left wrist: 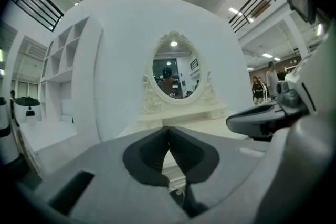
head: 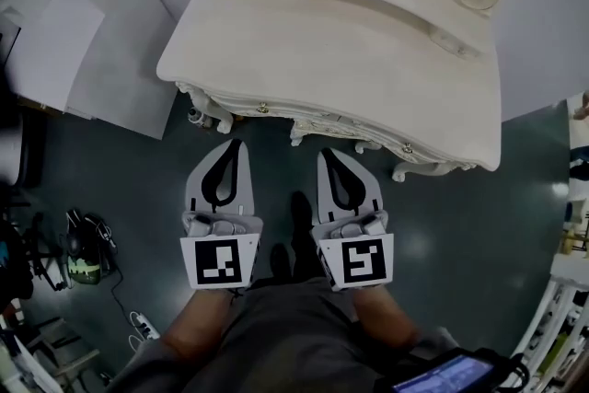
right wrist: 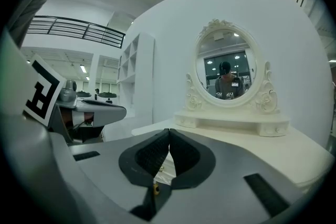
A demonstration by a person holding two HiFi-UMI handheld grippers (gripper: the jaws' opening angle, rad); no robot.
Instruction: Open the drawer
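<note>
Vanity with cream tabletop (head: 331,41), oval mirror (right wrist: 227,68) at its back edge. Drawer (head: 336,126) sits closed under the tabletop's front edge, small knob (head: 263,108) on its front. Left claw (head: 235,147) and right claw (head: 329,154) side by side over dark floor (head: 460,235), just short of that front edge, not touching drawer. Both claws pressed together, nothing pinched.

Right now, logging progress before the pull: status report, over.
Left gripper shut, empty; right gripper shut, empty. Cream carved dressing table: drawer closed, untouched, just ahead of both. Nothing seen in the way.
</note>
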